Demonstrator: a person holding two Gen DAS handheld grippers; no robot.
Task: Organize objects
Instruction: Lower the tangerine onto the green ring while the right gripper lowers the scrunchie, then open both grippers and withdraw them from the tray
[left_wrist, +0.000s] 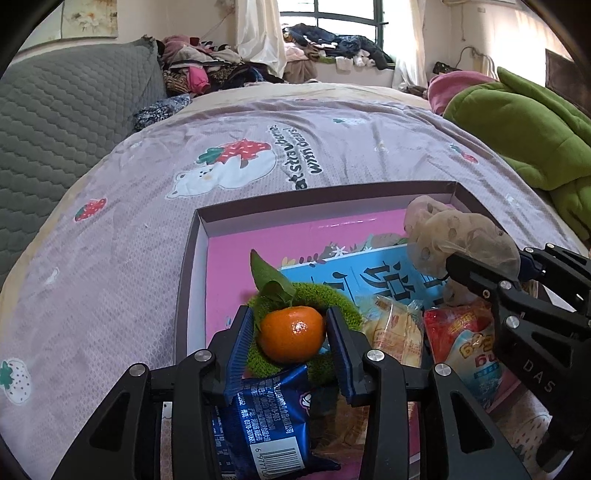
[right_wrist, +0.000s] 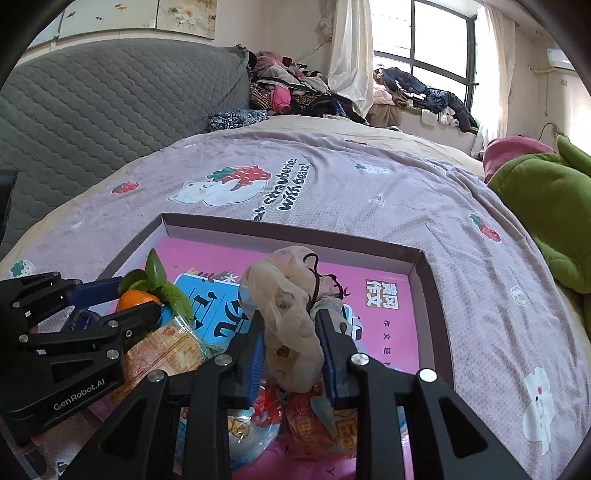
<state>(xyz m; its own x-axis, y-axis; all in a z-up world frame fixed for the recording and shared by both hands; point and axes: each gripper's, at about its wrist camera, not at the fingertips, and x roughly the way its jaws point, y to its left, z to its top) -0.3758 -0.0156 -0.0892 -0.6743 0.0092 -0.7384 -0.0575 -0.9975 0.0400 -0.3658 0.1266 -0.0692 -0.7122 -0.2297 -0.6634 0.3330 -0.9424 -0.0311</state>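
Note:
A shallow cardboard box lid (left_wrist: 192, 251) (right_wrist: 424, 273) with a pink book (left_wrist: 236, 258) (right_wrist: 388, 284) inside lies on the bed. My left gripper (left_wrist: 290, 325) (right_wrist: 122, 295) is shut on an orange tangerine (left_wrist: 291, 334) (right_wrist: 136, 298) with green leaves, held over a green scrubber (left_wrist: 332, 299). My right gripper (right_wrist: 290, 339) (left_wrist: 491, 266) is shut on a beige spotted plastic bag (right_wrist: 291, 314) (left_wrist: 458, 236) tied with a dark string, held above the box. Snack packets lie below: a blue one (left_wrist: 266, 410), a yellow one (left_wrist: 395, 328) (right_wrist: 166, 350) and a red one (left_wrist: 461, 332) (right_wrist: 321, 417).
The bed has a mauve strawberry-and-bear sheet (left_wrist: 295, 155) (right_wrist: 369, 192). A grey quilted headboard (left_wrist: 55, 118) (right_wrist: 92, 103) stands on the left. A green blanket (left_wrist: 517, 125) (right_wrist: 546, 206) lies on the right. Clothes (left_wrist: 207, 70) pile up at the back by the window.

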